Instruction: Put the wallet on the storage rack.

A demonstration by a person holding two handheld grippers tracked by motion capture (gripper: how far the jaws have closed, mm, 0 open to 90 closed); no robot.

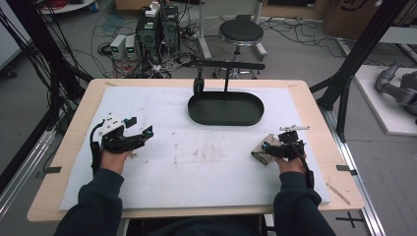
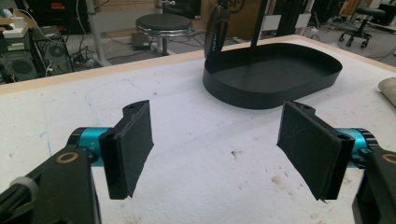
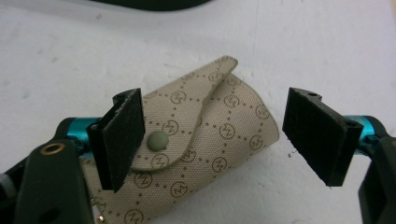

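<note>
A beige pouch with a repeated circled-letter monogram, possibly an M, and a green snap lies on the white-covered bench near its right edge. The right hand-held gripper hovers over it, jaws apart on either side. The left hand-held gripper has its jaws wide apart over bare bench, aimed toward the black oval tray.
</note>
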